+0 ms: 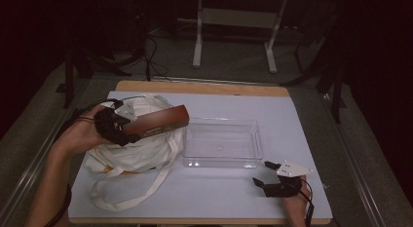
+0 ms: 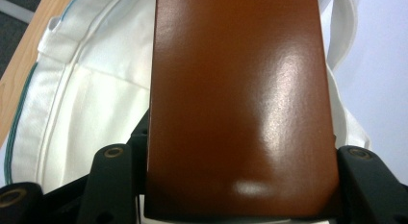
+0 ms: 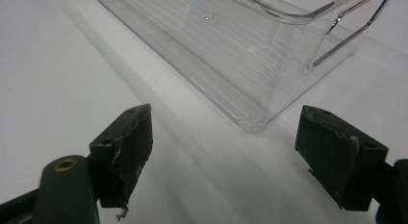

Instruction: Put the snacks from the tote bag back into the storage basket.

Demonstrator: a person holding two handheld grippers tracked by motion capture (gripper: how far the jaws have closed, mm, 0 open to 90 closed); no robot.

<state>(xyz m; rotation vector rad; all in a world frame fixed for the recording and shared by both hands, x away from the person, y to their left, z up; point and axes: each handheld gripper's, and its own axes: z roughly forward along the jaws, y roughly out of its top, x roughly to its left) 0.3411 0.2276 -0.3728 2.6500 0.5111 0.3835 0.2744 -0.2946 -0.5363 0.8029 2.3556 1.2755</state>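
Your left gripper [image 1: 127, 131] clamps the brown box [image 1: 158, 121], long axis aimed right at the tray [image 1: 221, 161] beside it.

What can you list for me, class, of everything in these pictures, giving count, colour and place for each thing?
box: one, glossy brown, long, held over the bag, its far end toward the tray
bag: one, white cloth with long straps, left part of the mat
tray: one, clear plastic, empty, middle of the mat
mat: one, pale, covering most of the table
table: one, wooden, its edge showing beyond the mat
frame: one, white metal, on the floor behind the table
left tongs: black, shut on the box
right tongs: black, open, near the tray's near right corner
forearms: two, entering from the bottom edge
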